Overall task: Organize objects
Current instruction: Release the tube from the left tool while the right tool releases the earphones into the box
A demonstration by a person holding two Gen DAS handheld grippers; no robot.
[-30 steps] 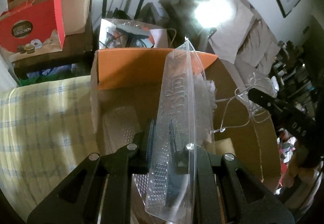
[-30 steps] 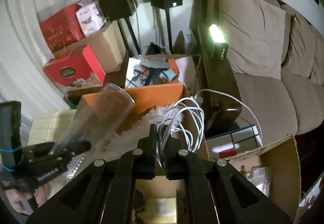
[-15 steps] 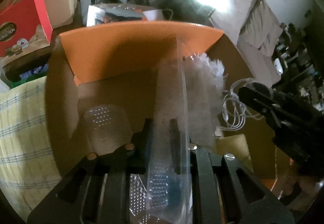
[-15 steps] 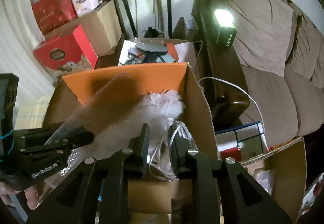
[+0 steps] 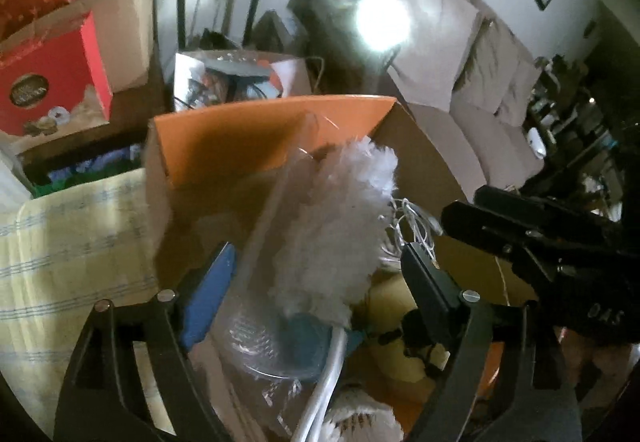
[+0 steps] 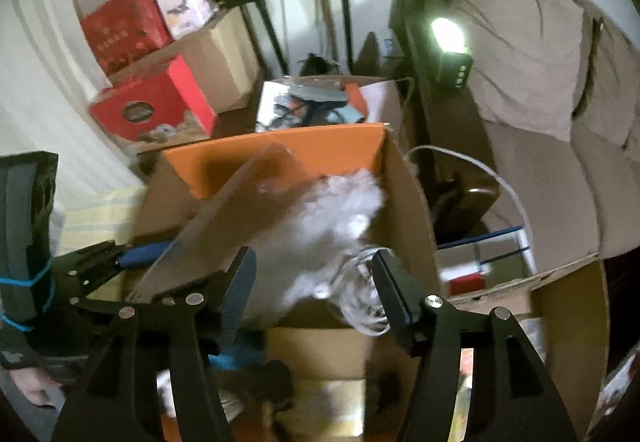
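clear package: lies tilted inside the orange-flapped cardboard box, its top leaning on the far flap, a fluffy white duster against it.
white cable: a loose coil in the box's right corner, just beside the duster.
left gripper: jaws opening, pads clear of the package that sits between them.
right gripper: jaws opening, the cable between them but not pinched.
step in hand: the release; best to lift both grippers straight out so no finger snags a cable loop or drags the package back up.
room: red gift boxes and sofa stand behind.
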